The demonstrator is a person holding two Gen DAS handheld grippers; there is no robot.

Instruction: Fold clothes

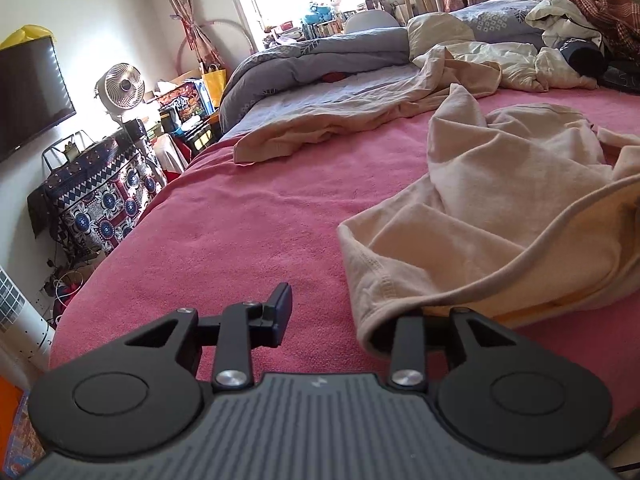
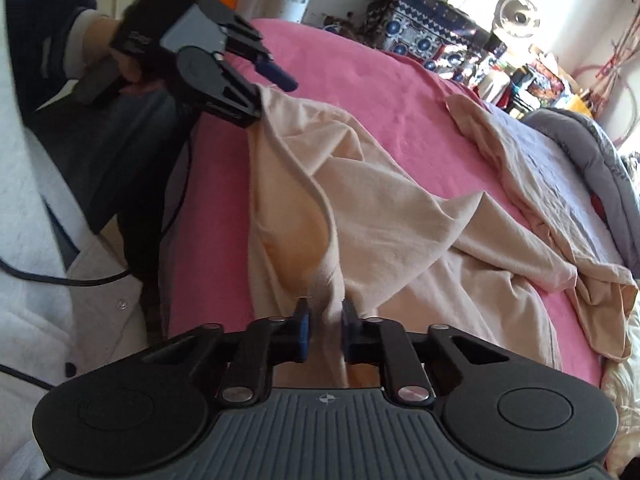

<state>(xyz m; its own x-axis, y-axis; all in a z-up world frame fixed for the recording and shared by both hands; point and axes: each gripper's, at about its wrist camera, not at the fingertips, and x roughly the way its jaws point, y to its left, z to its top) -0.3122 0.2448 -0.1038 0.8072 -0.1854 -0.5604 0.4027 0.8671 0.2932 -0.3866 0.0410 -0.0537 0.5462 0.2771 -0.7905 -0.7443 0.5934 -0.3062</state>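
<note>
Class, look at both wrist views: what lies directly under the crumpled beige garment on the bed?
The beige garment rests on a pink bedcover, which shows all around it. Whatever sits beneath its folds is covered. The right gripper pinches one edge.

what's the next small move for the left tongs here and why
Probably shut the left tongs on the hem of the cream garment. They stand open with the hem draped over one finger, while the right tongs already pinch a fold. Both must grip before lifting it off the pink blanket.
</note>
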